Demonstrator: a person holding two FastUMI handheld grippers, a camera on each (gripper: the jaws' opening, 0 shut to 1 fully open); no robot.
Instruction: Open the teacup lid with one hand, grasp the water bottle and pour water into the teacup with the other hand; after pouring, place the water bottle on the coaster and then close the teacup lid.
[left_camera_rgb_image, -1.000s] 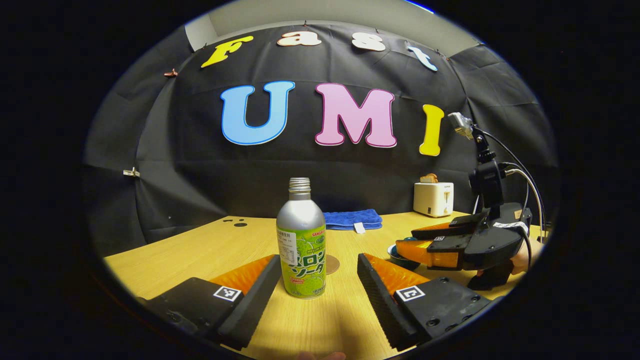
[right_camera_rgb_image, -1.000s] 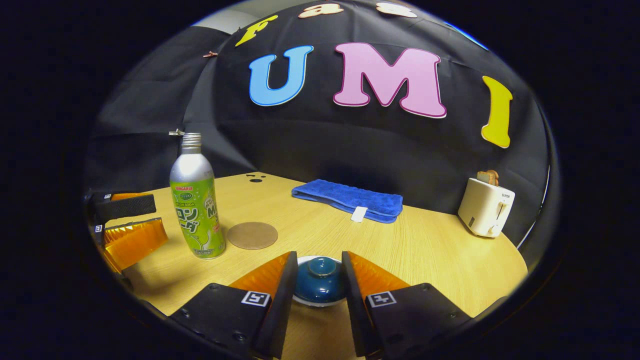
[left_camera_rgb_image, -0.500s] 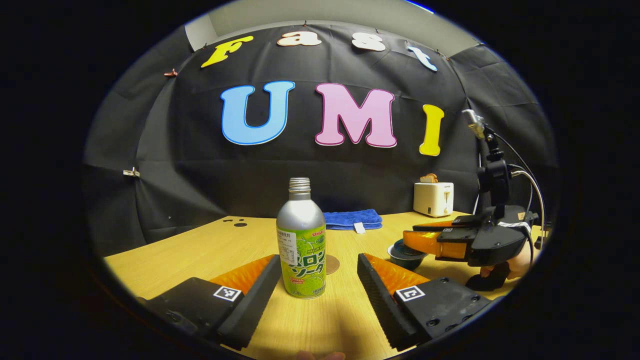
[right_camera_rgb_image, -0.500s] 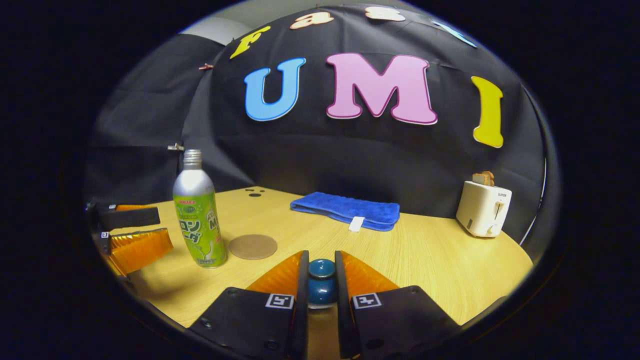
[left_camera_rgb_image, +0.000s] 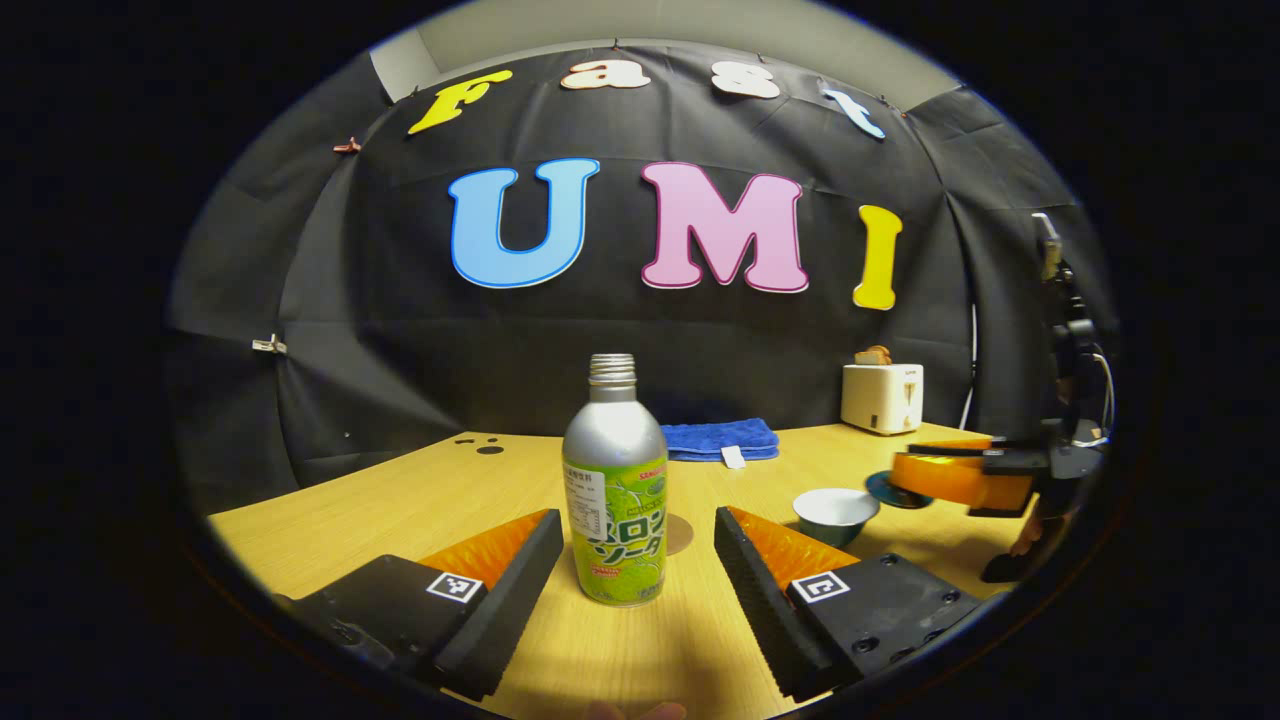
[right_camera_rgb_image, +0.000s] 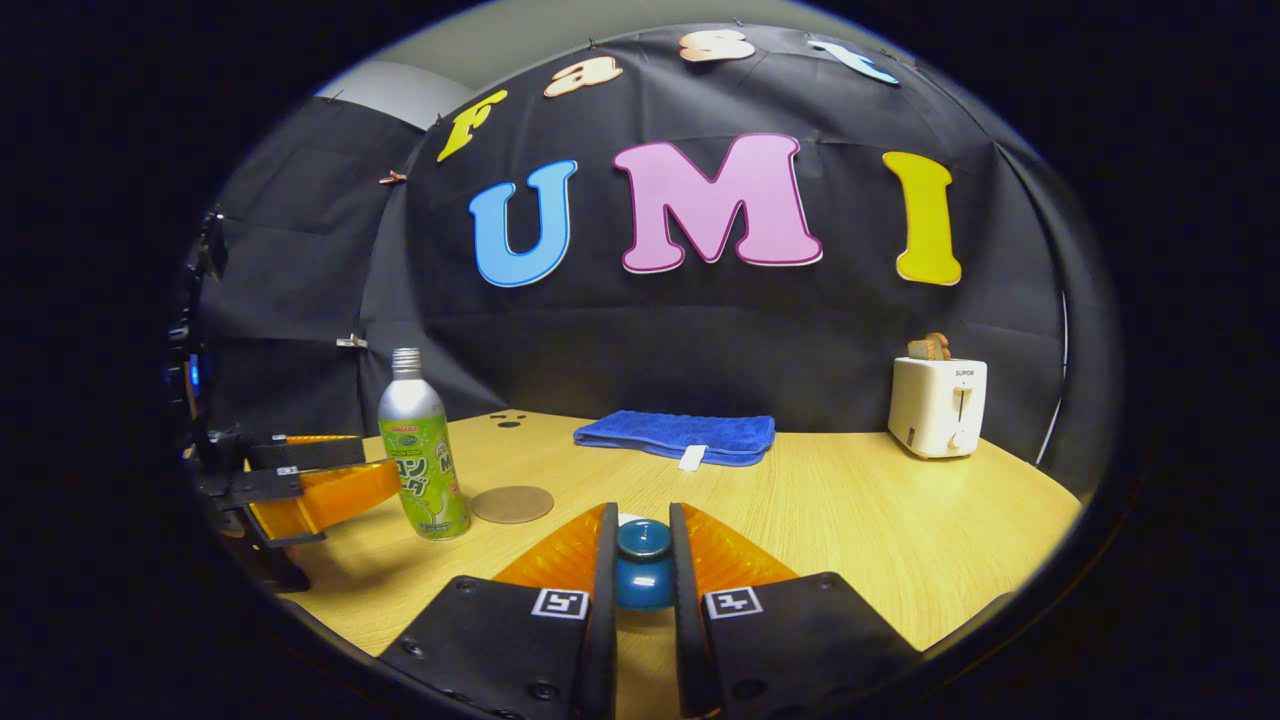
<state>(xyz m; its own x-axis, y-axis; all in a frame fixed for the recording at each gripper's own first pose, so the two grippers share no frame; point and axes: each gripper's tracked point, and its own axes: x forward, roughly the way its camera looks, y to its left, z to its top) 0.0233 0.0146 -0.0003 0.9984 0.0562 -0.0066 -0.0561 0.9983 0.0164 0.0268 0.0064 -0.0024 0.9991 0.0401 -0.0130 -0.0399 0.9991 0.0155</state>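
Right gripper (right_camera_rgb_image: 640, 560) clamps the blue teacup lid (right_camera_rgb_image: 643, 565) — left gripper (left_camera_rgb_image: 640, 555) spread around the upright silver-green bottle (left_camera_rgb_image: 614, 485).

Bottle (left_camera_rgb_image: 614, 490) upright on table (left_camera_rgb_image: 420, 500) between left gripper's (left_camera_rgb_image: 630, 560) 2 spread fingers, coaster (right_camera_rgb_image: 512, 503) just behind it, cup (left_camera_rgb_image: 836, 512) to its right, lid (right_camera_rgb_image: 643, 565) pinched in right gripper (right_camera_rgb_image: 640, 590), towel (right_camera_rgb_image: 675, 436) and toaster (right_camera_rgb_image: 937, 405) by back wall.

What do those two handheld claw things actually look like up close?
The left gripper and the right gripper each have a black body ending in two wedge-shaped fingers with ribbed sides. Each finger base carries a small square black-and-white marker. Cables run along a mast above the right gripper.
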